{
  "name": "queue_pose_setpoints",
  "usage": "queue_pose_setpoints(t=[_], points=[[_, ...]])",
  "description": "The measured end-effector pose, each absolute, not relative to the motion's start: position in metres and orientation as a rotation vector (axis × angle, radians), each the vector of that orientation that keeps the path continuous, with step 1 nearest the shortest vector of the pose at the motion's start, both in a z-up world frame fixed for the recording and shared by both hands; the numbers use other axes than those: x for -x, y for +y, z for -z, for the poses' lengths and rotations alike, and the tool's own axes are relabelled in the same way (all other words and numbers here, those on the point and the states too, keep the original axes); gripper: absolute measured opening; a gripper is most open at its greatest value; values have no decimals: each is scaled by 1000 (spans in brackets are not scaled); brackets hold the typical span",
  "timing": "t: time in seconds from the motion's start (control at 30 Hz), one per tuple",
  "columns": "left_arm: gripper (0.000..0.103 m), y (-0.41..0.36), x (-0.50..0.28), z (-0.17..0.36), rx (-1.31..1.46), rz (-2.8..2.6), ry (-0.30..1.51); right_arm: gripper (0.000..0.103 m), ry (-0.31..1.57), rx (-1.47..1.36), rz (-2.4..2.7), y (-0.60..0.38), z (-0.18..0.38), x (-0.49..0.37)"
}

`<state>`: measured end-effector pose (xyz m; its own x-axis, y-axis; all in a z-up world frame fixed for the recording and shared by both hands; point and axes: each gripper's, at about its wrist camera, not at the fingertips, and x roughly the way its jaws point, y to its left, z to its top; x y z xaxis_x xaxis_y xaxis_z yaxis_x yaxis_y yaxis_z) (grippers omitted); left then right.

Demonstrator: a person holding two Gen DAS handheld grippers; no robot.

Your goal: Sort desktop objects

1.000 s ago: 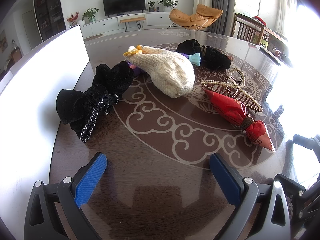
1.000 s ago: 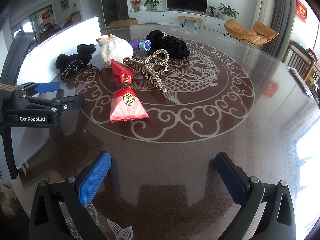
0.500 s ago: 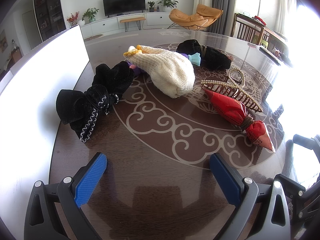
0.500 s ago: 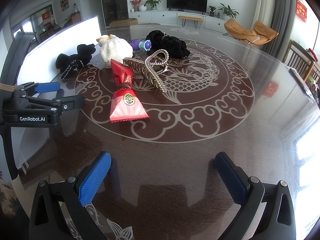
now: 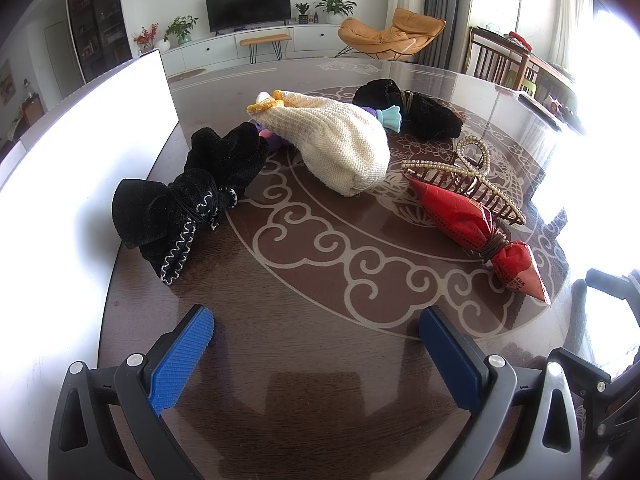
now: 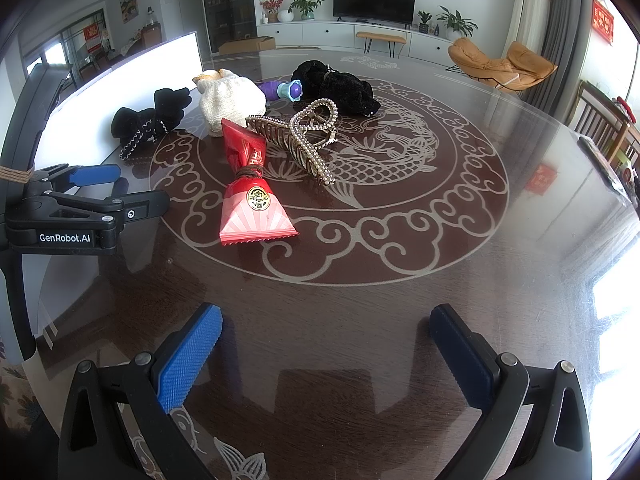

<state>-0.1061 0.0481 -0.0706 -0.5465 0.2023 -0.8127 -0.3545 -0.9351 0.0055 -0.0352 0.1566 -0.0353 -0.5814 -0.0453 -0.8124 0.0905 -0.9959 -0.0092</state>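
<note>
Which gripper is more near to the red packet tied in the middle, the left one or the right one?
Probably right, narrowly. The red packet lies ahead and left of the open right gripper. From the open left gripper it lies far to the right.

Worktop [image 6: 400, 320]: dark wood grain under glossy glass. Pouch [image 5: 340, 148]: cream knit, rough. Two black bows [image 5: 188, 208] [image 5: 412, 110]: matt velvety cloth. Red packet [image 6: 252, 196]: shiny foil. Hair claw [image 6: 308, 136]: pearl-beaded. Fingers [image 6: 188, 356]: blue ribbed pads.

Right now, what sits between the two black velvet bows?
The cream knitted pouch, with a purple toy behind it, lies between the near bow and the far bow; both views show it.
</note>
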Motion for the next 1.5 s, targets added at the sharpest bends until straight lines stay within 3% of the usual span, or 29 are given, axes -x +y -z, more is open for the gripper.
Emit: queue_pose_setpoints(t=[1.5], points=[[103,39,91,70,1234,-2400,301,103,75,-1399,2727,157,35,35]])
